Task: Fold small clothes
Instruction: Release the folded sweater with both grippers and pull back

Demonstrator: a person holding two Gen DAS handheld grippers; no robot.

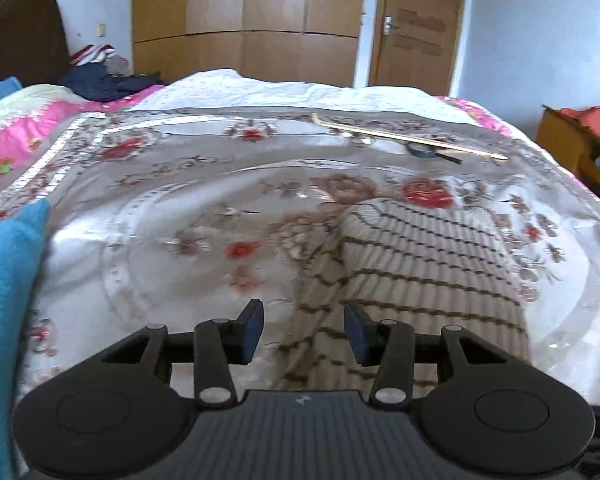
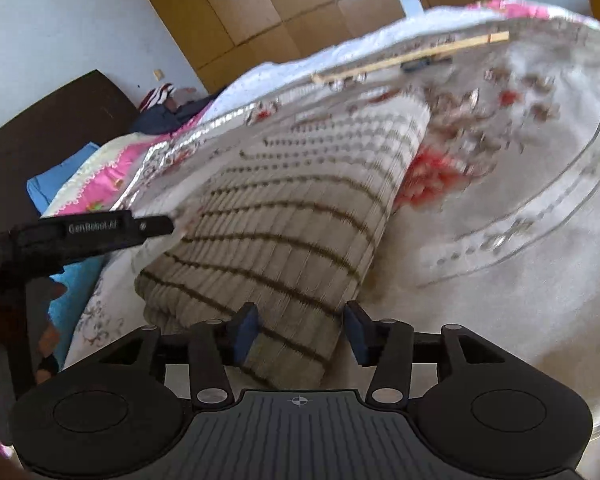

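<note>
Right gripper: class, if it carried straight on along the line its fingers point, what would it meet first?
Most likely the striped knit garment. The right gripper has its jaws open, with the garment's near corner lying between them, so it seems to be met almost at once. Motion blur leaves depth uncertain.

A bedroom in a home.
A bed with a floral bedspread (image 1: 204,208) and dark headboard (image 1: 20,36), a wooden wardrobe (image 1: 244,20), a room door (image 1: 420,24), clothes (image 1: 100,76) heaped by the pillow end.

Folded garment (image 1: 428,264) on bedspread (image 1: 180,208), stick (image 1: 408,136) behind it, clothes pile (image 1: 100,76) far left
</note>
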